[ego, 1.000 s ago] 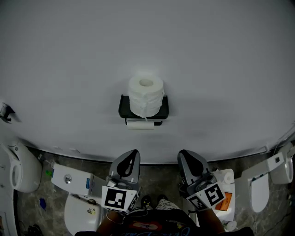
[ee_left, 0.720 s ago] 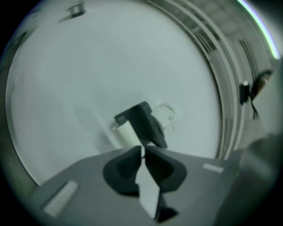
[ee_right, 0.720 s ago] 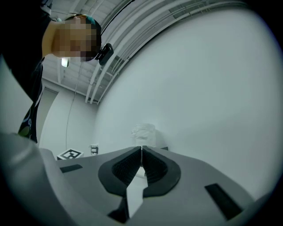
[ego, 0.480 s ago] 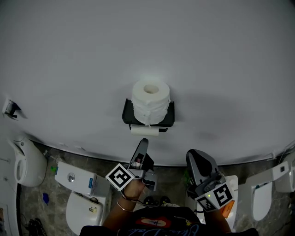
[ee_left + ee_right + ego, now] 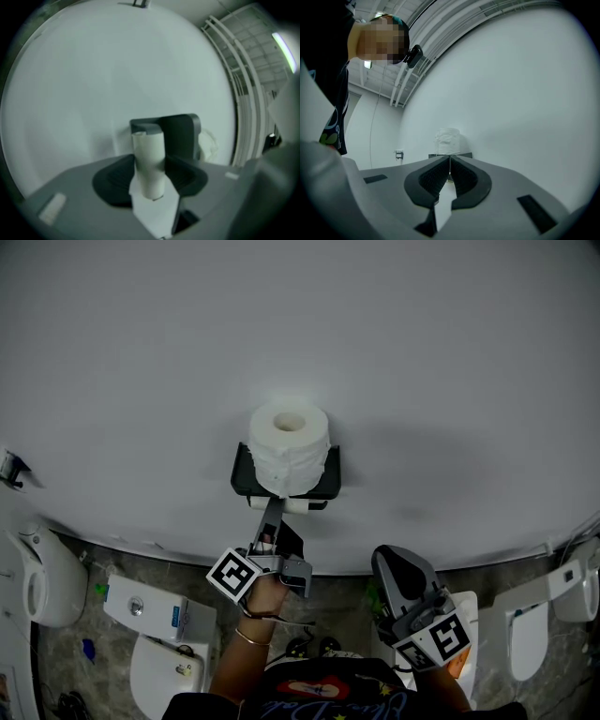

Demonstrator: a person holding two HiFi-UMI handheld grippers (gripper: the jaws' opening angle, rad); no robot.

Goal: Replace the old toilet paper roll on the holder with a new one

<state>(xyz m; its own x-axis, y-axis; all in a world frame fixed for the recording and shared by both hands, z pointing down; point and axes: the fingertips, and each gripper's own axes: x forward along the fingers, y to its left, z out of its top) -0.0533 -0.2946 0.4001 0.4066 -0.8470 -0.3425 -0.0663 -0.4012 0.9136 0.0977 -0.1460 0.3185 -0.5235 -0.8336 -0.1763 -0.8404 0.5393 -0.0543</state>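
The left gripper [image 5: 271, 514], the nearer one, has just been opening its jaws, now apart either side of the nearly bare old roll [image 5: 149, 161] on the wall holder [image 5: 240, 480], its axis along the wall, beneath the new roll [image 5: 289, 444]; the right gripper [image 5: 401, 576], jaws together, hangs well back.

Your left gripper [image 5: 271, 518] is grey with black jaw pads, and its marker cube [image 5: 232, 576] carries black squares on white. Your right gripper [image 5: 390, 561] has the same colours and pattern. The new roll [image 5: 289, 442] is white, the holder [image 5: 241, 476] is black, and the old roll [image 5: 149, 164] is a duller off-white. The wall [image 5: 450, 371] is plain light grey, the floor [image 5: 333, 592] is mottled grey-brown stone, and the toilet [image 5: 164, 676] below is white.
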